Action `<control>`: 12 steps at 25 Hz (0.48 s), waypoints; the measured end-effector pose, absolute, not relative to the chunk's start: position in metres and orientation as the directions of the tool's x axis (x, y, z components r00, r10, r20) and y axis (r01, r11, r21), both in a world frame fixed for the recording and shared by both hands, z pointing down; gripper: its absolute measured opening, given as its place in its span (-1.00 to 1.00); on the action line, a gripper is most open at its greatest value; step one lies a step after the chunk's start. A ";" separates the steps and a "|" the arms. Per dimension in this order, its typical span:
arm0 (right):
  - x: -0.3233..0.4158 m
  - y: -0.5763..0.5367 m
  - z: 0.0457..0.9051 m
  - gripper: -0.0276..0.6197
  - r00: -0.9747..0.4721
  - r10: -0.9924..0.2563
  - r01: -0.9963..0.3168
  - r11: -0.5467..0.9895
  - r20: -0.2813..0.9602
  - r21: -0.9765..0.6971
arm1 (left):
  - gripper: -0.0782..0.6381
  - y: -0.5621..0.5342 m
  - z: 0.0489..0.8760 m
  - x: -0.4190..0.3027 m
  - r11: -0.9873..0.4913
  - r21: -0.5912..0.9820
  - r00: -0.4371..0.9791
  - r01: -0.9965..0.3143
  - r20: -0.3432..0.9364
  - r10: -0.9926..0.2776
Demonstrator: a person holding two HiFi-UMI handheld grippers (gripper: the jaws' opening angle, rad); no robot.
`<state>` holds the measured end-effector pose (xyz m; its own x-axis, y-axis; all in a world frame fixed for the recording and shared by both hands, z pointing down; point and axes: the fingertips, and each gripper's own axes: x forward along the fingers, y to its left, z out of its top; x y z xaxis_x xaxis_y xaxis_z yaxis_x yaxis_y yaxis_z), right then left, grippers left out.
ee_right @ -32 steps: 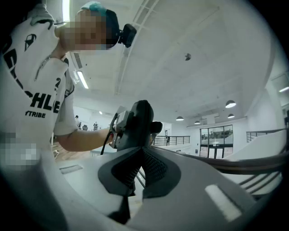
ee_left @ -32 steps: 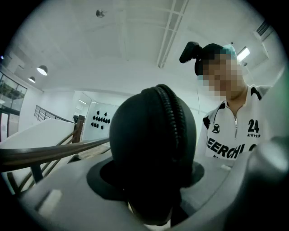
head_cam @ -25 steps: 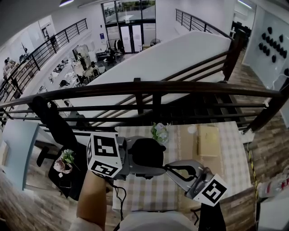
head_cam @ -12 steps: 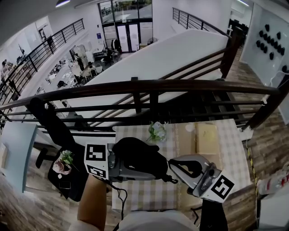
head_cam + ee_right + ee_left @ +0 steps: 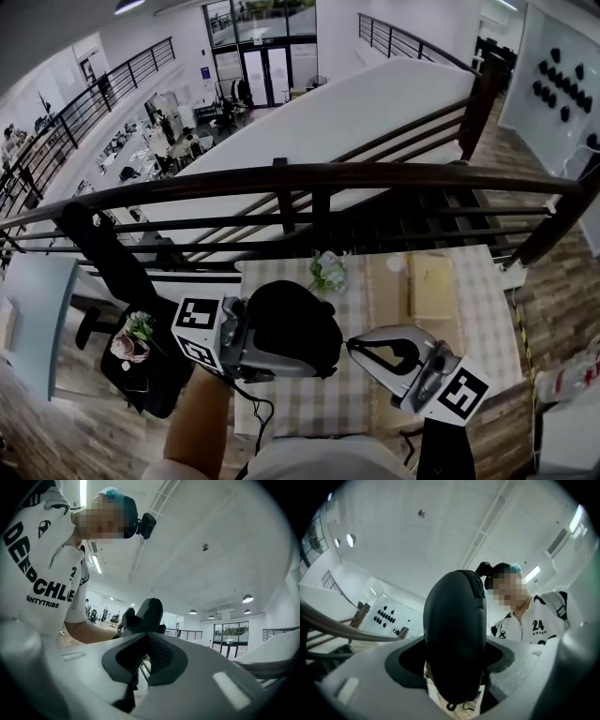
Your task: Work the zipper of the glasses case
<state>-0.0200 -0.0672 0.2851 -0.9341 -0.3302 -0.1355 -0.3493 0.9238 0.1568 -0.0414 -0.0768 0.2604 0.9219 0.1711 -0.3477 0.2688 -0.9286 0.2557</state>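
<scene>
Black glasses case (image 5: 291, 323), smooth oval hard shell, up off the table and pinched between the left gripper (image 5: 267, 361) jaws; seen from that gripper it stands on end, narrow edge forward, halves together; the zipper (image 5: 482, 590) runs up its right rim; a dark pull tab (image 5: 127, 681) sits in the closed right gripper (image 5: 352, 345), right at the case's edge.

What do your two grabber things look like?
Both, the left gripper and the right gripper, are smooth light grey with dark ribbed pads inside the jaws. Each carries a white cube with black square markers. A black cable hangs under the left one. The shirt is white, short-sleeved.
</scene>
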 end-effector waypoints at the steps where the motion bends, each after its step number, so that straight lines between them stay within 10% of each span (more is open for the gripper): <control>1: -0.019 -0.067 0.283 -0.83 -0.934 -0.327 -0.348 0.925 -0.147 0.151 | 0.14 -0.077 0.261 -0.041 -0.916 0.282 0.922 0.284 -0.341 0.181; 12: -0.018 -0.069 0.272 -0.82 -0.926 -0.324 -0.352 0.926 -0.194 0.136 | 0.06 -0.060 0.305 -0.010 -0.898 0.338 0.956 0.282 -0.018 0.293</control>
<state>-0.0176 -0.0686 0.2716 -0.9262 -0.3237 -0.1935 -0.3520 0.9261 0.1356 -0.0104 -0.0597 0.3048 0.9560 0.2929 -0.0182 0.2816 -0.8980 0.3381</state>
